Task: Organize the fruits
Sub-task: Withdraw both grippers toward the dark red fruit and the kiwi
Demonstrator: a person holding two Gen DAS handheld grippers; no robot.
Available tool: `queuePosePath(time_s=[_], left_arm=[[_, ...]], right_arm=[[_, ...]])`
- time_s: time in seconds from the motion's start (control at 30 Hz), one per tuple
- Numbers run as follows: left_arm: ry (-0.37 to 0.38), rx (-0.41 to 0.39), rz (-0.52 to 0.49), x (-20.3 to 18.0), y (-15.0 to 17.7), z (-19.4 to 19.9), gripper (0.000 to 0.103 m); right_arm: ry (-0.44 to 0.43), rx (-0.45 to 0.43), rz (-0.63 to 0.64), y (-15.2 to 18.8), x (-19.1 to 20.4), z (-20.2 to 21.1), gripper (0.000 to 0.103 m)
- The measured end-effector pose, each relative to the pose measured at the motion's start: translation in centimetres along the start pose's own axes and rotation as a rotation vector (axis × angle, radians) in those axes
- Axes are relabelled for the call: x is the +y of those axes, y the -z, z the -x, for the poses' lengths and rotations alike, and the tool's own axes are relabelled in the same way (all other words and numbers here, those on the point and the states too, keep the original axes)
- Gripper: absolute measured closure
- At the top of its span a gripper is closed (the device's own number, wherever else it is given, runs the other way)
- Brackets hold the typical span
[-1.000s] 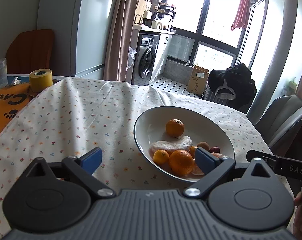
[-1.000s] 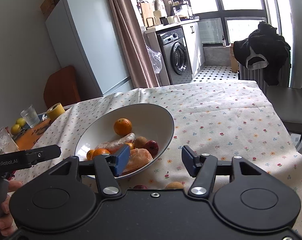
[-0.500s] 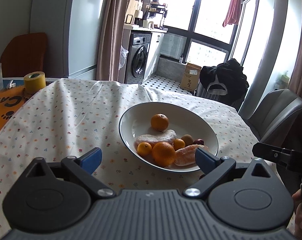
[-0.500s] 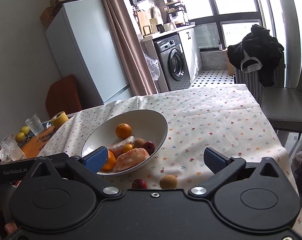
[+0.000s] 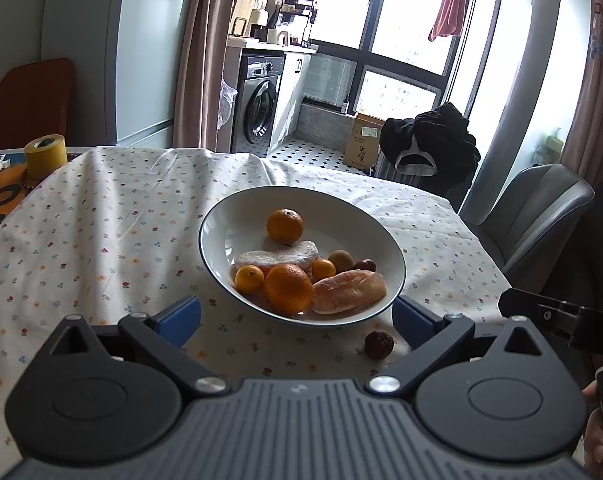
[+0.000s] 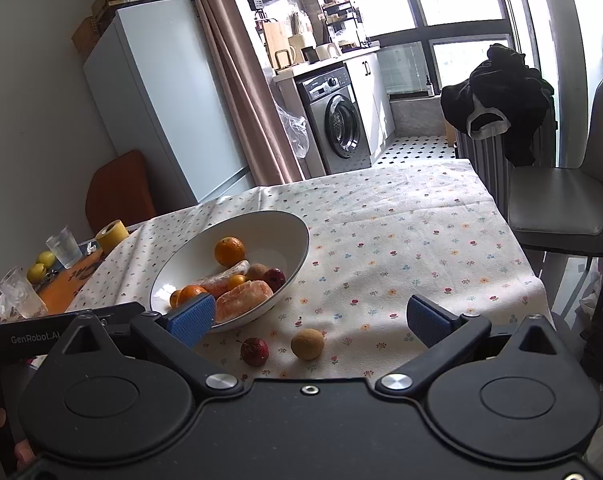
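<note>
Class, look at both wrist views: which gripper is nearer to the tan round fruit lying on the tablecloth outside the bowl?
Right. The right gripper is open with the tan fruit lying just ahead between its fingers. The left gripper faces the bowl; the tan fruit is out of its view, so it seems farther.

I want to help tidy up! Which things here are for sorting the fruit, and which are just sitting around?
For the job:
white bowl holding oranges and other fruit
red fruit loose on the tablecloth
tan fruit beside it

Just lying about:
yellow tape roll
drinking glass
two lemons
grey chair
</note>
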State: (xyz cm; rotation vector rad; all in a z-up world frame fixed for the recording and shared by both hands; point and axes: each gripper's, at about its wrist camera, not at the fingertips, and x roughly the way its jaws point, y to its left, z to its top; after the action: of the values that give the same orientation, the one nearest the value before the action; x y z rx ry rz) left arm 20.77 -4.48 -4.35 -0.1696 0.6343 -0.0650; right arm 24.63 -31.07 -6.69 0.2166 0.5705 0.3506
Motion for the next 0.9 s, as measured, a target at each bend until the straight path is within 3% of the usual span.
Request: queuePosePath(time_s=[0.63, 0.9], left_arm=[[0.075, 0.051, -0.056, -3.5, 2.3, -2.6, 0.002], [0.090, 0.102, 0.000, -3.6, 2.7, -4.6, 0.005]], right_arm=[[0.002, 0.029, -0.019, 1.6, -2.1, -0.4, 0.000], [0.001, 0.049, -0.037, 1.9, -3.1, -0.8, 0.000]])
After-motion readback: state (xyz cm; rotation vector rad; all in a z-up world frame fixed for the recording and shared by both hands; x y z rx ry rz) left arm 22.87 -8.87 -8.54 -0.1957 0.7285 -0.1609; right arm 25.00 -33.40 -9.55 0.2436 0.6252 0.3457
